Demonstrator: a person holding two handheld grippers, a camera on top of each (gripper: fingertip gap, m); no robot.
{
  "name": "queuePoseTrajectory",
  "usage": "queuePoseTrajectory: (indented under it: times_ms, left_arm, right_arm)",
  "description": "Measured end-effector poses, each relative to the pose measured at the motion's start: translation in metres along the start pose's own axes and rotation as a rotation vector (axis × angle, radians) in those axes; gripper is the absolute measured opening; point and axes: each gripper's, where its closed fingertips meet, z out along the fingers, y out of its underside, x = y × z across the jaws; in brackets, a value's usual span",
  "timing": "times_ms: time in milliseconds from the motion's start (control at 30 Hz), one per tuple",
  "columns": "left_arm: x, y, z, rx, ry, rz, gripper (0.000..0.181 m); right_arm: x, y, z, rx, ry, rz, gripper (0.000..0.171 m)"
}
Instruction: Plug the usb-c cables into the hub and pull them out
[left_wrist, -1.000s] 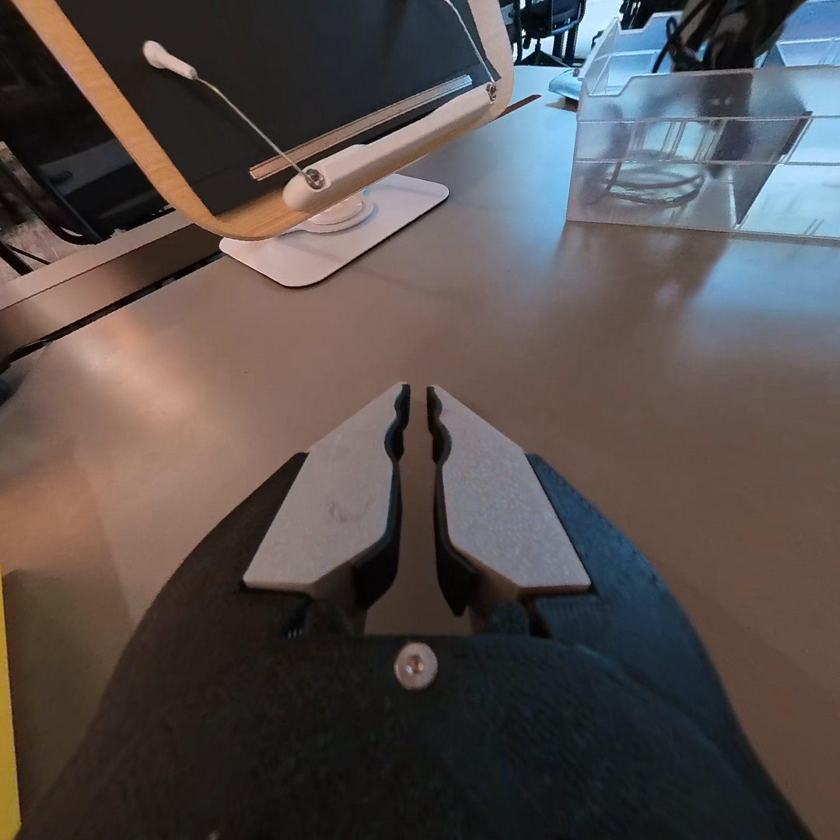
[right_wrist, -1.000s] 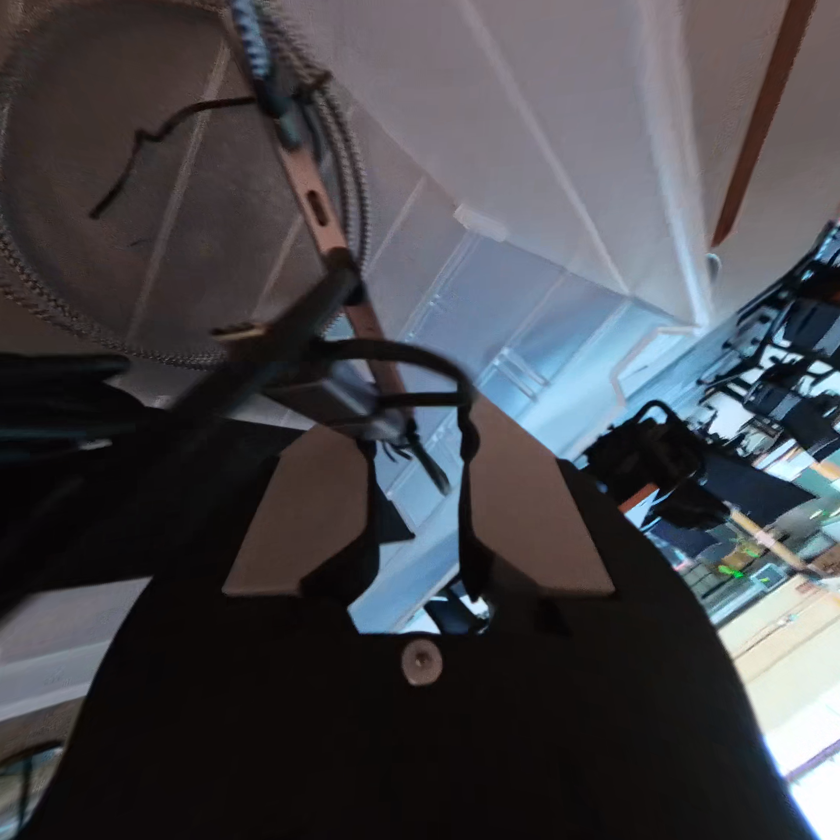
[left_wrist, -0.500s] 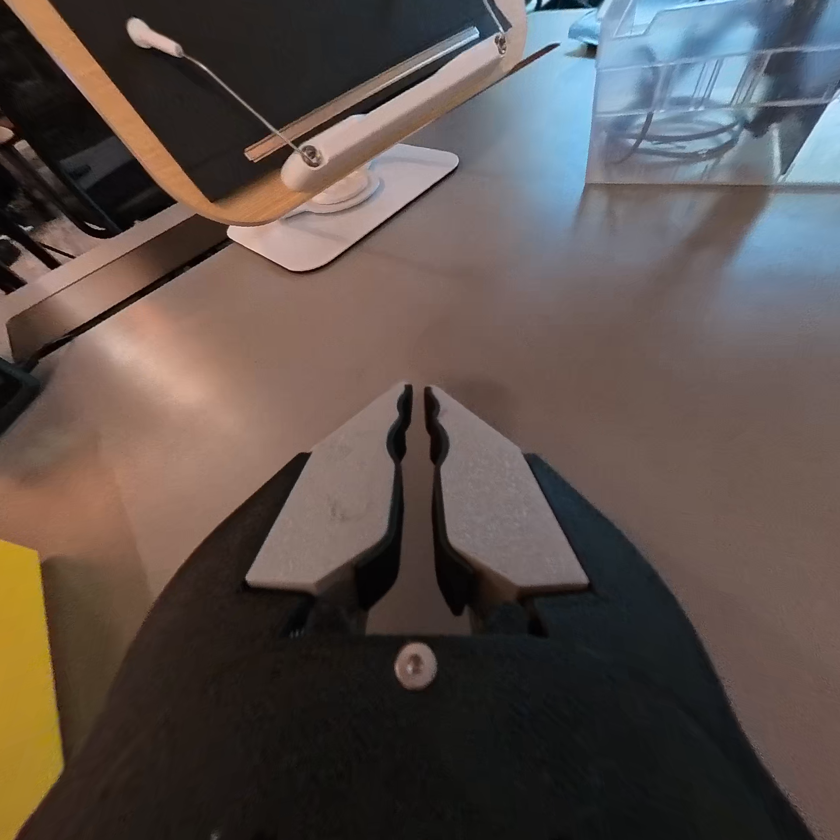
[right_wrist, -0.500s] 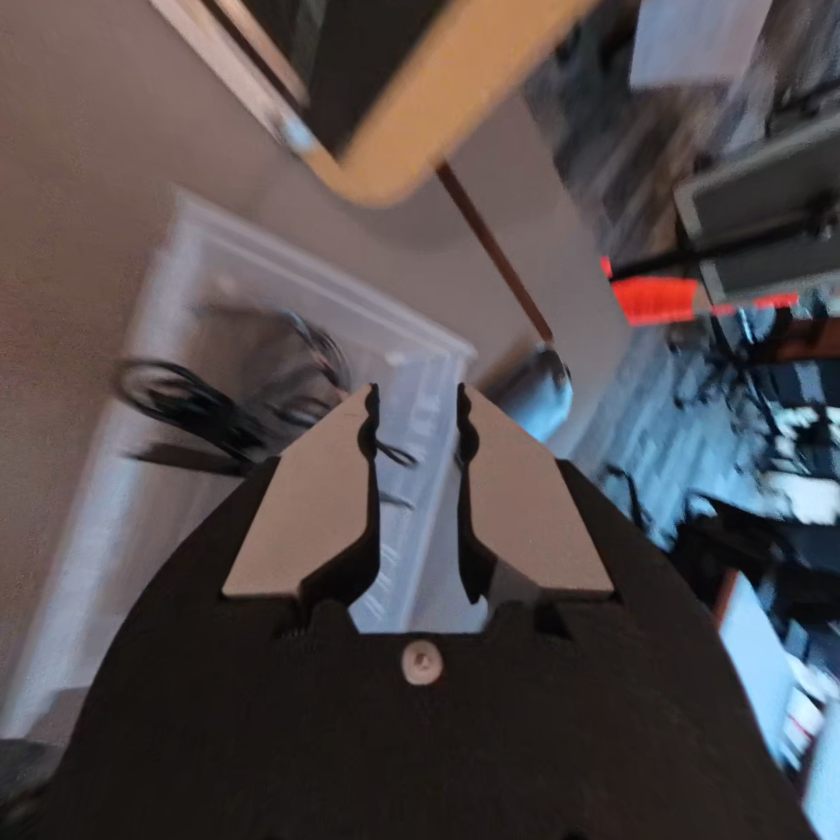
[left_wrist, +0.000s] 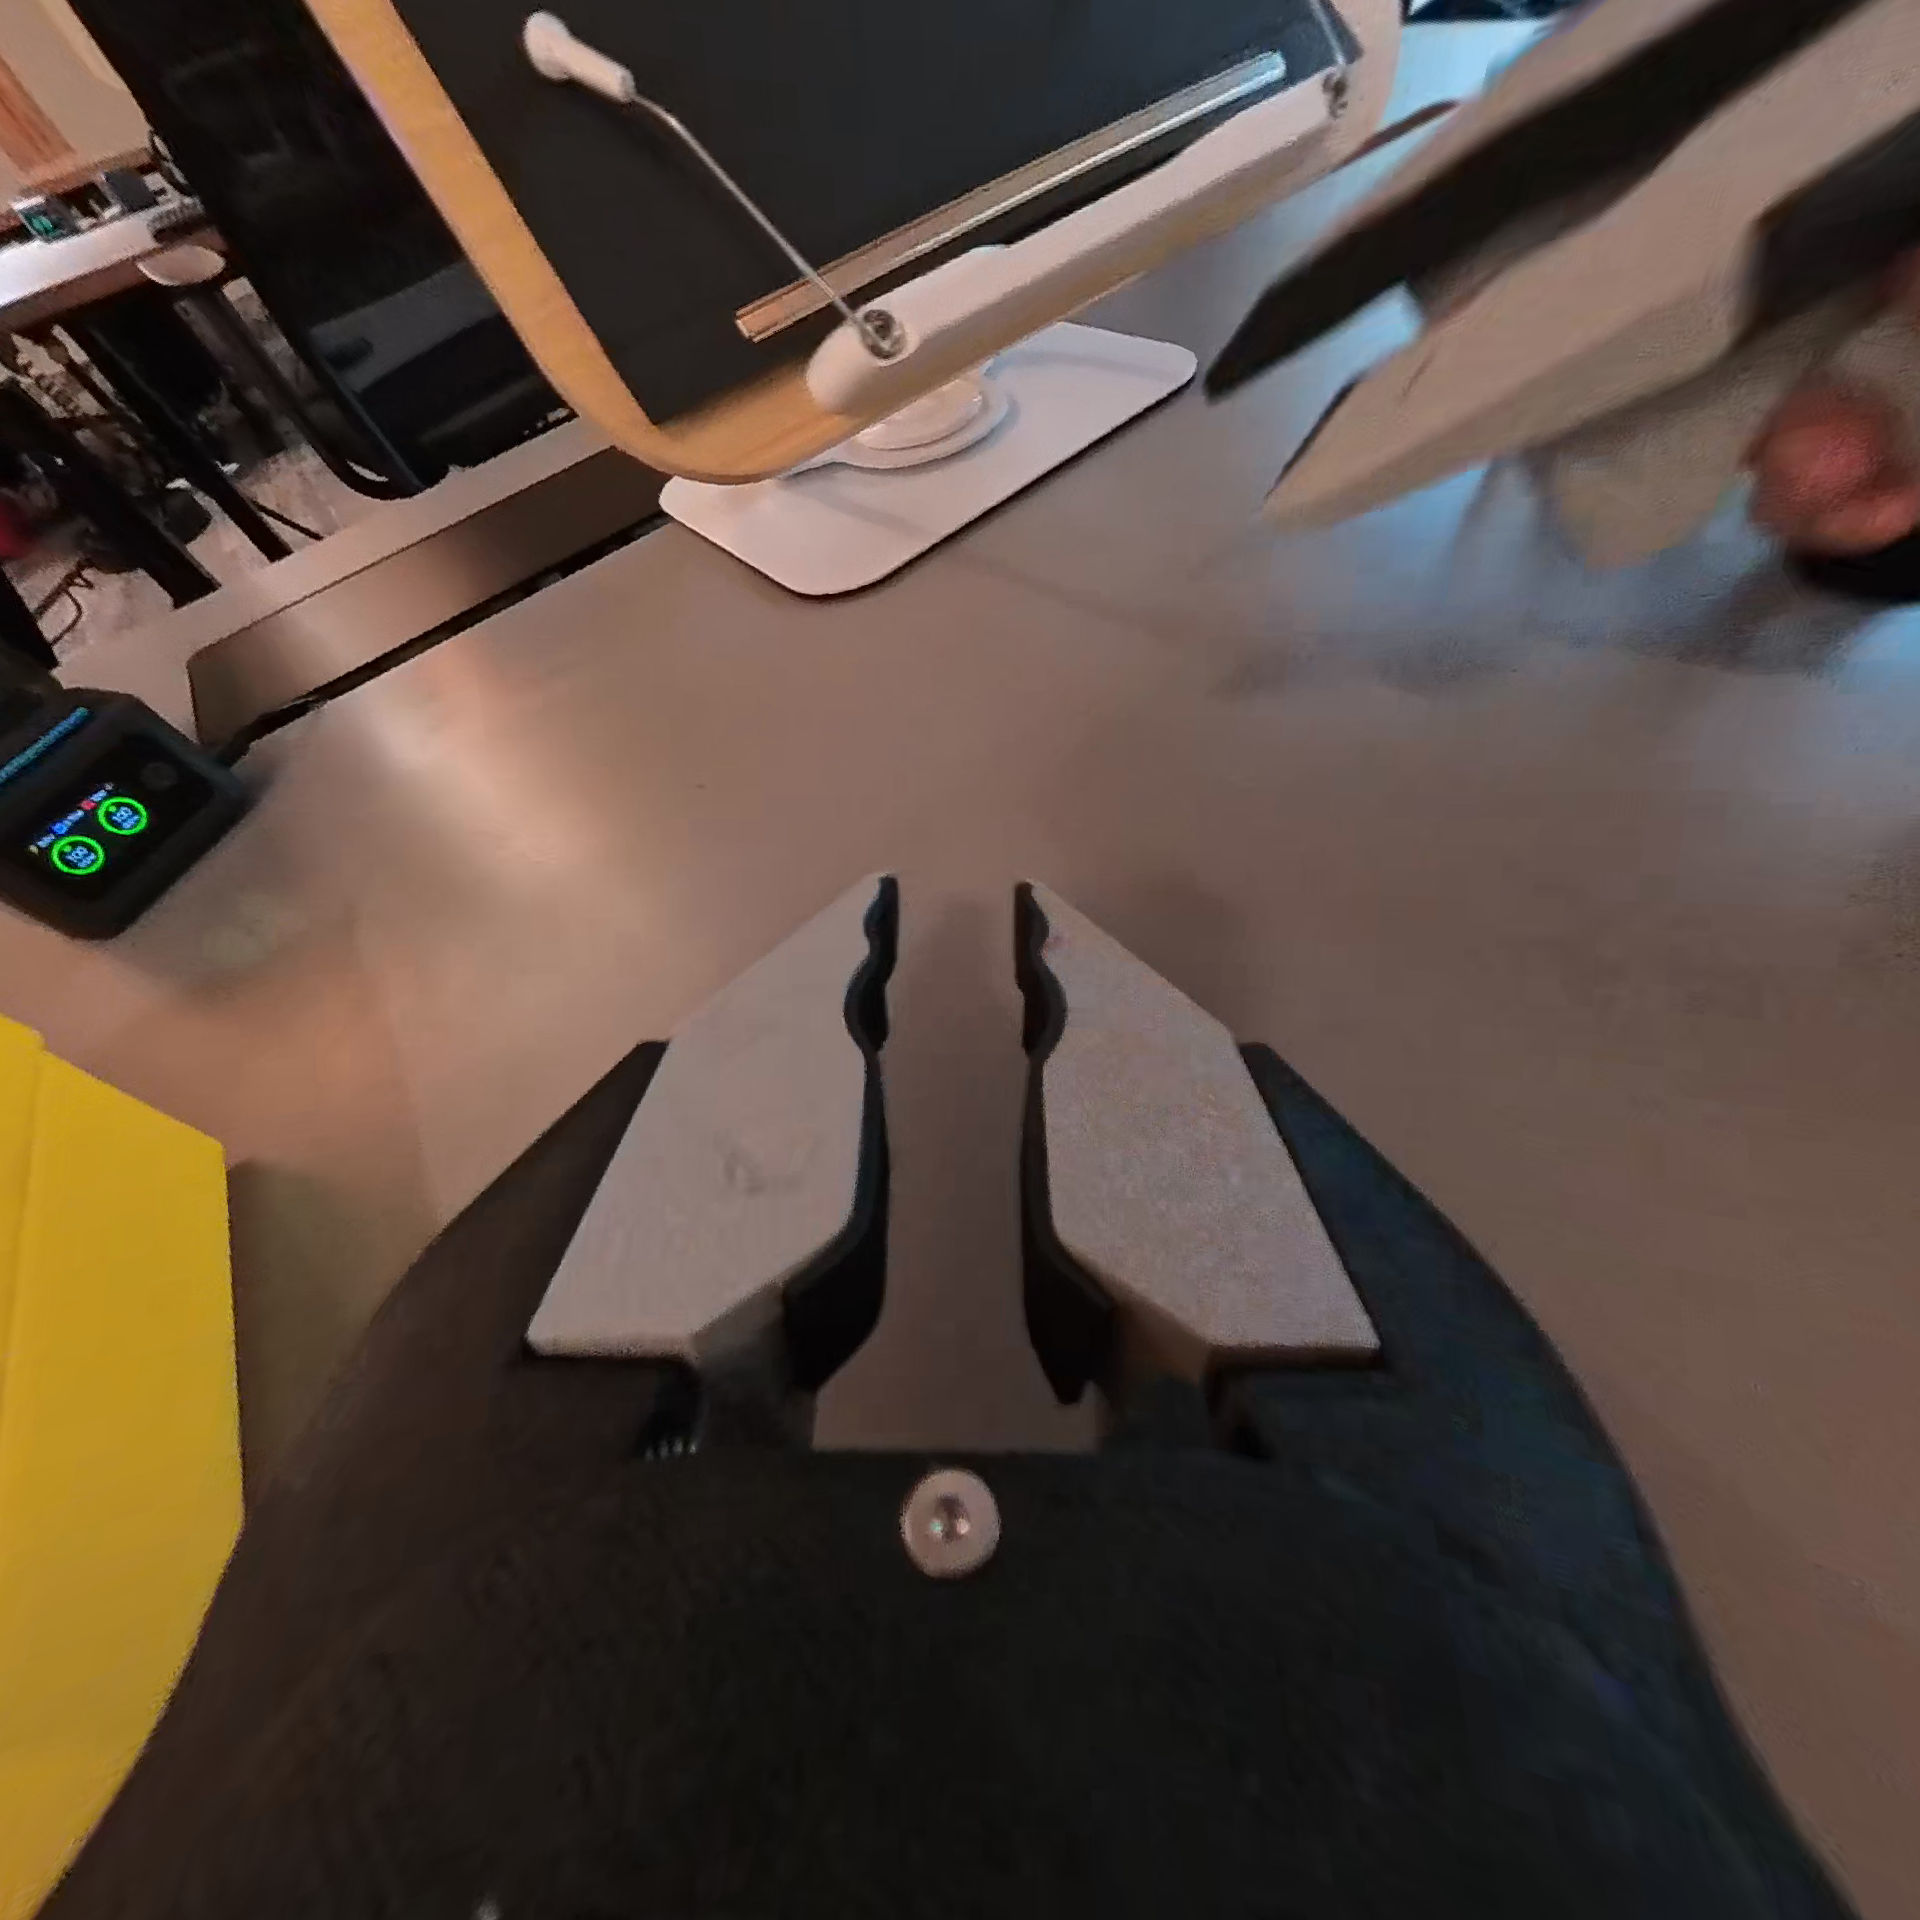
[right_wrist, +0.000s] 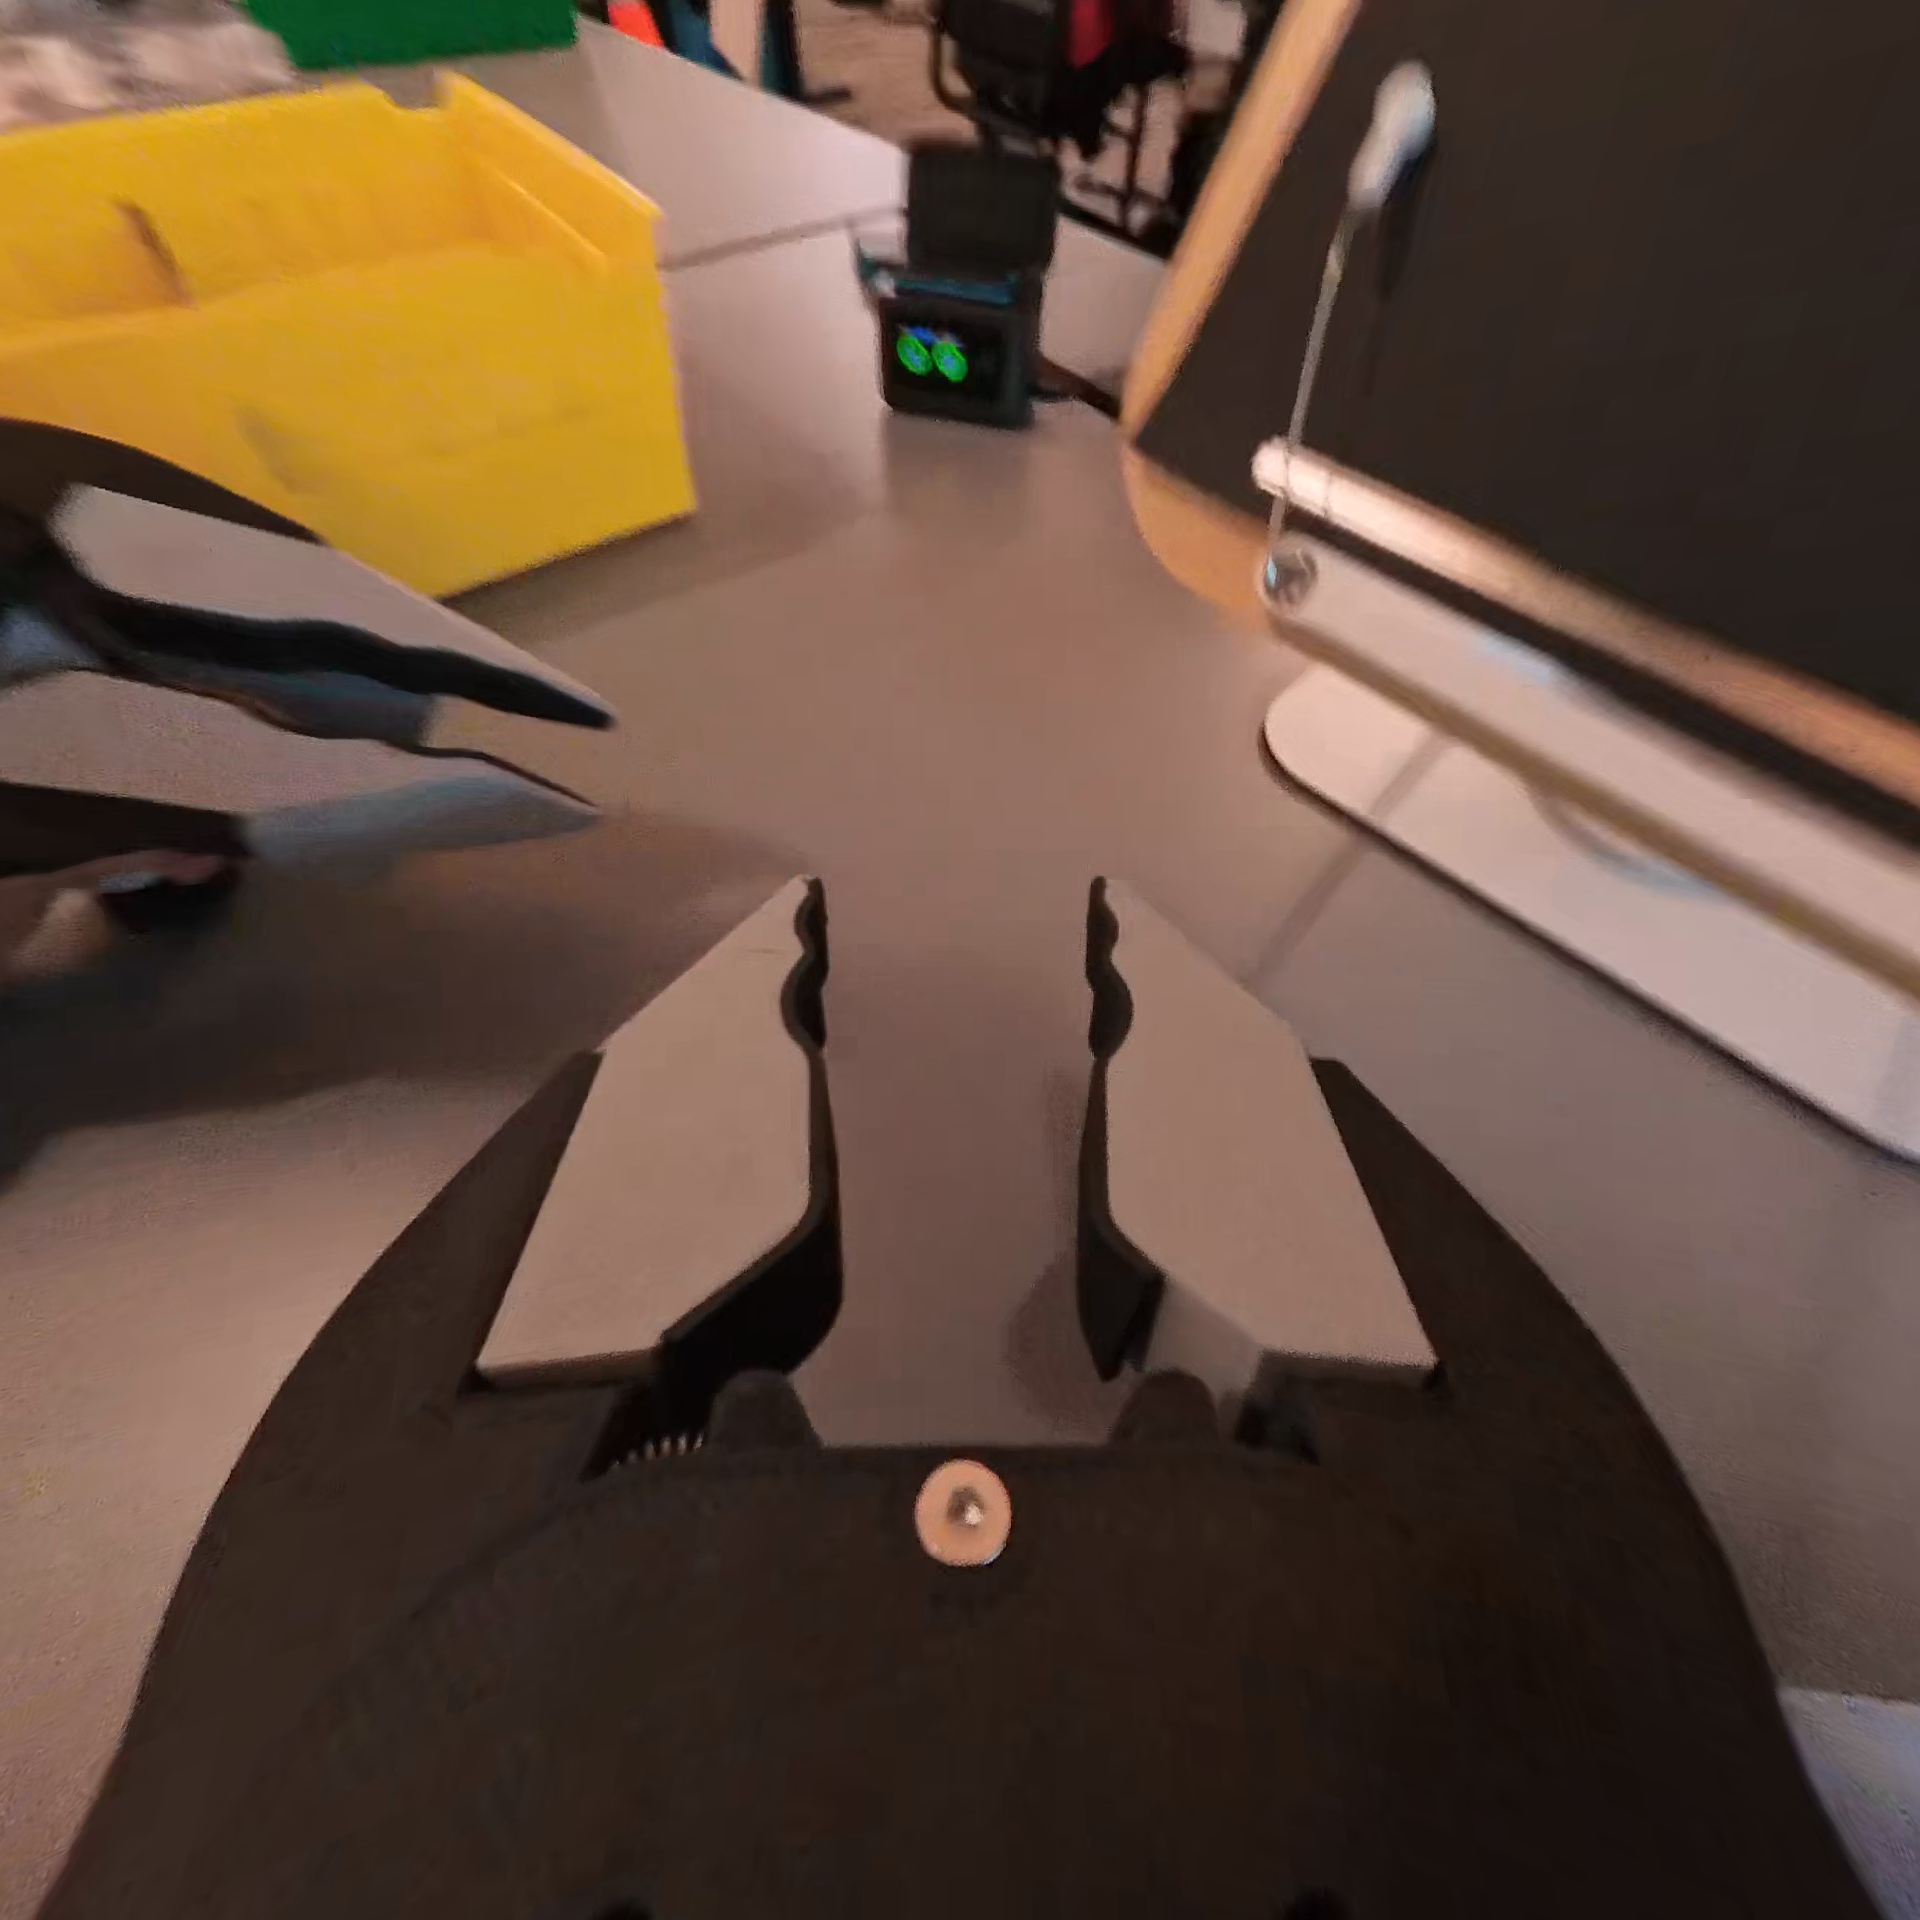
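Note:
No usb-c cable shows in either view. A small black box with a lit green display (left_wrist: 88, 836) sits at the table's left edge, and it also shows in the right wrist view (right_wrist: 954, 353); I cannot tell whether it is the hub. My left gripper (left_wrist: 948, 904) is open a little and empty, low over the bare grey table (left_wrist: 1351, 935). My right gripper (right_wrist: 956, 904) is open wider and empty, also over bare table. Each shows blurred in the other's view: the right gripper (left_wrist: 1247, 447) at upper right, the left gripper (right_wrist: 597, 764) at left.
A tilted black board with a wooden rim (left_wrist: 935, 125) stands on a white base (left_wrist: 935, 488) at the back, and shows on the right in the right wrist view (right_wrist: 1558, 364). A yellow bin (right_wrist: 364, 343) stands to the left (left_wrist: 104, 1403).
My right gripper left the clear tray with the coiled cables and swung round over the table, empty. My left gripper opened a little and drew back leftward, bringing the black box into view.

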Motion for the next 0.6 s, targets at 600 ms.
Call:
queuePoseTrajectory:
  times_ms: [600]
  left_arm:
    - [0.008,-0.006,-0.005,0.038,-0.015,0.033,0.041]
  right_arm:
    - [-0.004,0.052,0.018,-0.169,-0.026,0.016,0.060]
